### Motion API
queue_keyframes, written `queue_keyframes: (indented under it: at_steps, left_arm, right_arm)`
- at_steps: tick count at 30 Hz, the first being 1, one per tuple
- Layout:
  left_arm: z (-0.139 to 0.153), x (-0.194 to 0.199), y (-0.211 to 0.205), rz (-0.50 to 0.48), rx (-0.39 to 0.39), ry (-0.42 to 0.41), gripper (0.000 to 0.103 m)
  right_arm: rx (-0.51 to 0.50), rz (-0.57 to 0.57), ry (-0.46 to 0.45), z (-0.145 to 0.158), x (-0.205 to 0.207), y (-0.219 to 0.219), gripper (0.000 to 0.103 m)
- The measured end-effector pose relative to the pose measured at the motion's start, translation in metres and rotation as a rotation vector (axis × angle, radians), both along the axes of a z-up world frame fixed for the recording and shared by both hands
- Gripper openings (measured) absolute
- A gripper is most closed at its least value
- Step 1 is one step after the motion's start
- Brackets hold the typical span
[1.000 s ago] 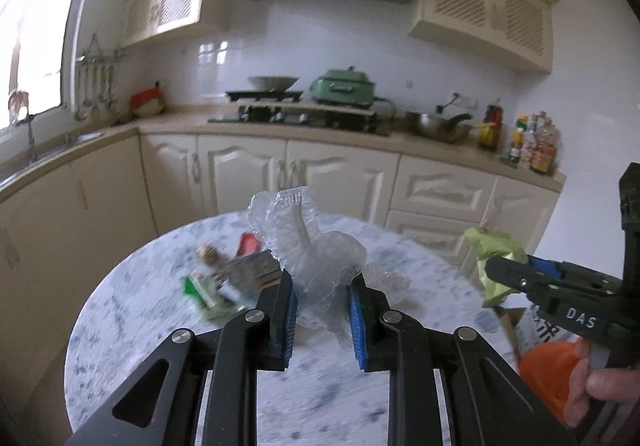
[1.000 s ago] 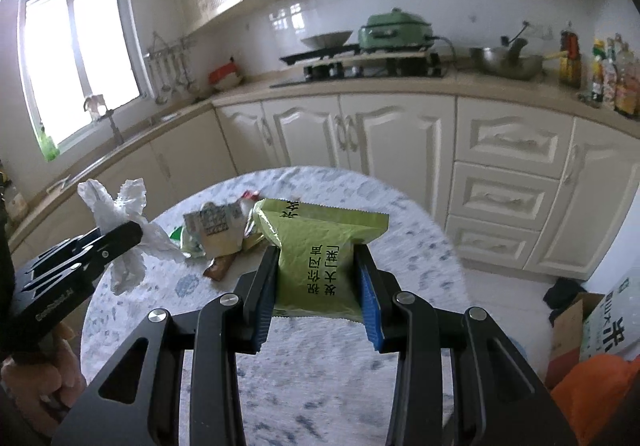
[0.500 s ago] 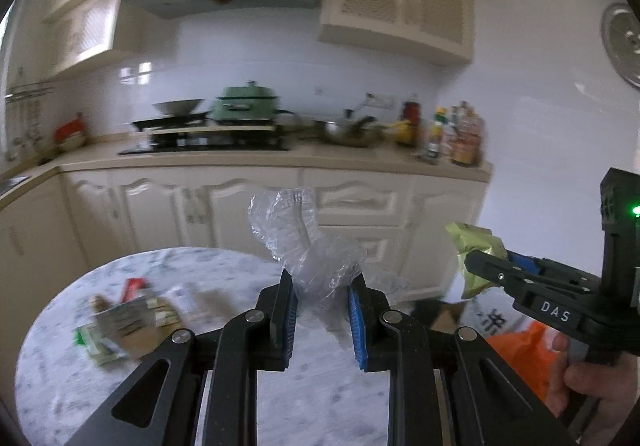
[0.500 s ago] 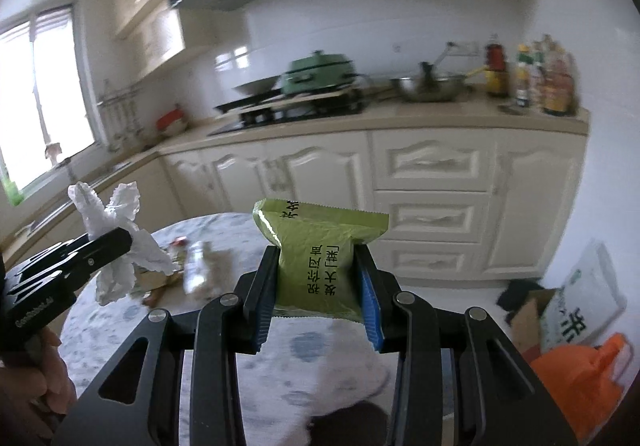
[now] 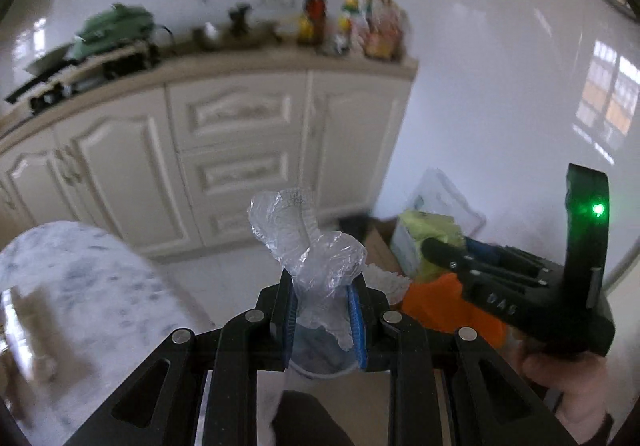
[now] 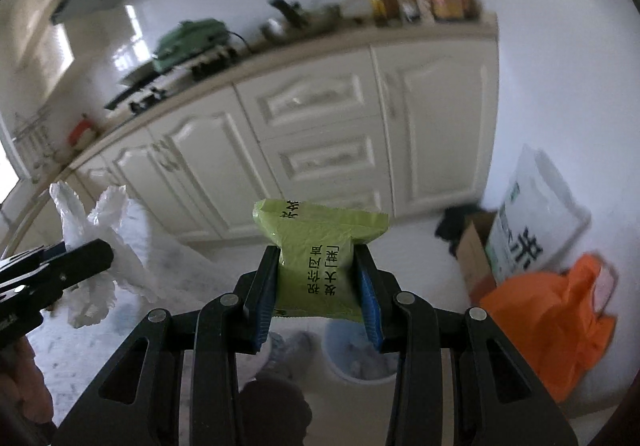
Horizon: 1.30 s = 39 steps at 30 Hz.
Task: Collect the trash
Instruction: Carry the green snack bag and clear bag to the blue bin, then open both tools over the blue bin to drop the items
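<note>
1. We have two pieces of trash in hand. The clear crumpled plastic wrap (image 5: 308,258) is pinched at frame centre by the left gripper (image 5: 322,310), jaws squeezed tight on it. The green snack packet (image 6: 320,266) sits at centre of the right wrist view, clamped in the right gripper (image 6: 318,290) with the jaws part closed on its sides.
2. The pale bin (image 6: 360,358) shows low in the right wrist view, directly under the packet and half hidden by the jaws. In the left view its rim (image 5: 320,372) peeks out below the wrap.
3. Risk: the wrap is light and clingy. It may stick to a pad when let go, or drift past the rim to the floor.
4. Risk: the packet is wider than the jaws and held near its lower half. A tilted release could catch the rim and flip it out.
5. Risk: both grippers crowd one small bin. They sit close, the right one at right edge of the left view, so they may knock together.
6. Frames are blurred, so bin alignment is hard to judge. The orange bag (image 6: 552,322) and cardboard box (image 6: 474,250) at right could take a misdrop.
</note>
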<state>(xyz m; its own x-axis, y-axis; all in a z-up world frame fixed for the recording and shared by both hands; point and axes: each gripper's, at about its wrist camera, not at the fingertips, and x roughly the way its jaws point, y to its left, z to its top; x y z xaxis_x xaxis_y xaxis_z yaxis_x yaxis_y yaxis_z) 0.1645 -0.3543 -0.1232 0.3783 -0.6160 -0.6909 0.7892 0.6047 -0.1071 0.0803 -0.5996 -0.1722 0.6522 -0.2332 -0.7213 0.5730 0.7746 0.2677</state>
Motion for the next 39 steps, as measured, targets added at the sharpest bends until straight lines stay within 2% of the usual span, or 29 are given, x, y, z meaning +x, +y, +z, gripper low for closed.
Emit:
queue_keyframes:
  at_steps: [8,15,19,21,23,24,26,28,30,31,32,35,39]
  left_arm:
    - [-0.035,0.064,-0.101,-0.084,0.191,0.077,0.019]
    - [-0.085,0.102,-0.182,-0.155,0.36,0.17,0.019]
    - [-0.109,0.127,-0.227,-0.166,0.445,0.182,0.023]
    - [-0.12,0.138,-0.248,-0.153,0.479,0.183,0.036]
    - [-0.132,0.146,-0.262,-0.136,0.509,0.187,0.075]
    - [-0.133,0.148,-0.266,-0.121,0.511,0.177,0.08]
    - [-0.14,0.149,-0.273,-0.12,0.506,0.158,0.086]
    - [-0.139,0.147,-0.275,-0.118,0.518,0.145,0.09]
    - [-0.134,0.144,-0.275,-0.106,0.511,0.113,0.093]
    - [-0.131,0.14,-0.27,-0.103,0.515,0.103,0.094]
    - [-0.127,0.136,-0.264,-0.093,0.511,0.088,0.094]
    - [-0.113,0.121,-0.248,-0.084,0.485,0.062,0.095]
    - [-0.097,0.105,-0.228,-0.07,0.449,0.044,0.096]
  right_arm:
    - [0.144,-0.044,0.061,-0.072,0.012,-0.046,0.037]
    - [0.284,-0.084,0.1,-0.13,0.019,-0.074,0.037]
    - [0.348,-0.116,0.107,-0.155,0.02,-0.09,0.038]
    - [0.386,-0.127,0.115,-0.168,0.023,-0.097,0.04]
    - [0.429,-0.139,0.124,-0.181,0.024,-0.104,0.044]
    - [0.441,-0.153,0.119,-0.184,0.023,-0.106,0.049]
    - [0.466,-0.183,0.111,-0.192,0.019,-0.111,0.076]
    - [0.483,-0.2,0.102,-0.195,0.014,-0.113,0.079]
    - [0.481,-0.214,0.11,-0.195,0.012,-0.112,0.089]
    - [0.476,-0.223,0.117,-0.194,0.009,-0.111,0.098]
    - [0.472,-0.226,0.123,-0.193,0.009,-0.11,0.103]
    - [0.455,-0.234,0.154,-0.189,0.007,-0.106,0.103]
    - [0.433,-0.23,0.138,-0.171,0.003,-0.098,0.103]
